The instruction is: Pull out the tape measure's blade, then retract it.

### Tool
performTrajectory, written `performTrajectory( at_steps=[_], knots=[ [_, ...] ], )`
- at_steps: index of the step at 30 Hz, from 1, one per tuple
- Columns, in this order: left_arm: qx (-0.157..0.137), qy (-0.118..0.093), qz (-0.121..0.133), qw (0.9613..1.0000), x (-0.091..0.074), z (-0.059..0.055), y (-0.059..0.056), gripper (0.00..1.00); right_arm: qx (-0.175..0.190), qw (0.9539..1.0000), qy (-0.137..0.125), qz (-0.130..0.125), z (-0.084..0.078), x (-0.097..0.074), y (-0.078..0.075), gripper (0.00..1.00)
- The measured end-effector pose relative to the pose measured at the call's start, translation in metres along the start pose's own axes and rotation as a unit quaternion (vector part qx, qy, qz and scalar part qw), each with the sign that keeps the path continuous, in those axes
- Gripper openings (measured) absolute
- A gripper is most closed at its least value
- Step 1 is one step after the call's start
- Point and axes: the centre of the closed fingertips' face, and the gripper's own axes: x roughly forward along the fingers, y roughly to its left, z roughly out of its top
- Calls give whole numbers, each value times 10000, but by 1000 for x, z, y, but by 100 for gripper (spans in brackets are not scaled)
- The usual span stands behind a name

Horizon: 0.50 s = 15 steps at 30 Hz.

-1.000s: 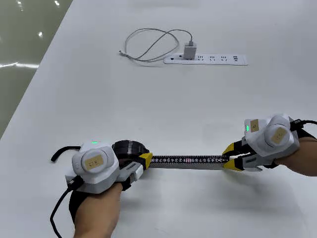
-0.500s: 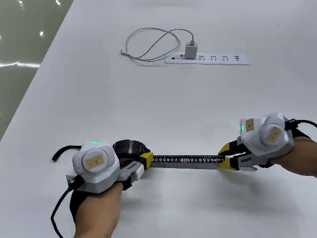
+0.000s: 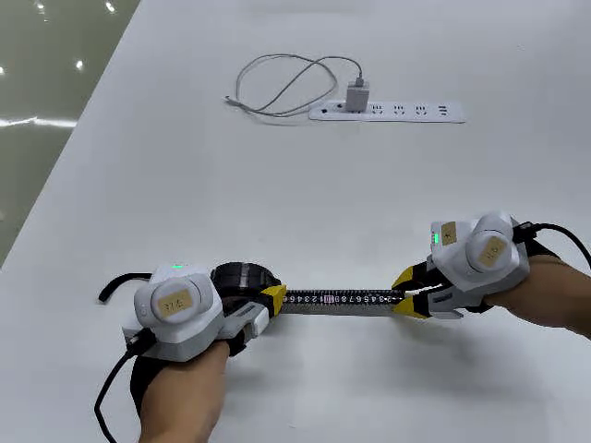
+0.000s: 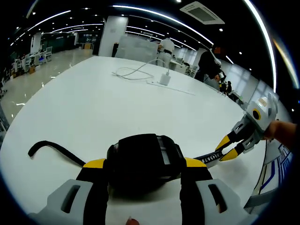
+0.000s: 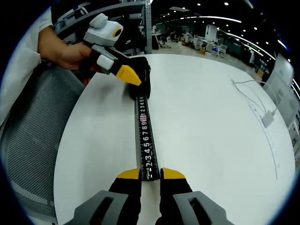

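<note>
The black tape measure case lies on the white table, and my left gripper is shut on it; in the left gripper view the case fills the gap between the yellow-tipped jaws. The dark numbered blade runs flat to the right from the case. My right gripper is shut on the blade's end. In the right gripper view the blade stretches from my right gripper to the case, with the left gripper on it.
A white power strip with a charger and a looped cable lies at the far side. The case's black strap trails left. The table's left edge borders the floor. A mesh chair stands beside the table.
My right gripper has moved left toward the case with the blade's end, so less blade shows. The left gripper and the case have stayed put.
</note>
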Motion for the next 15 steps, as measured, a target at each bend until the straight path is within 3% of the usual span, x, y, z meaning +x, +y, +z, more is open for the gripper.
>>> performTrajectory(
  at_steps=[15],
  knots=[
    [-38,-20,-37,10000,0,1,0,58,-1,9999,-136,55,17,11,0,11]
  ],
)
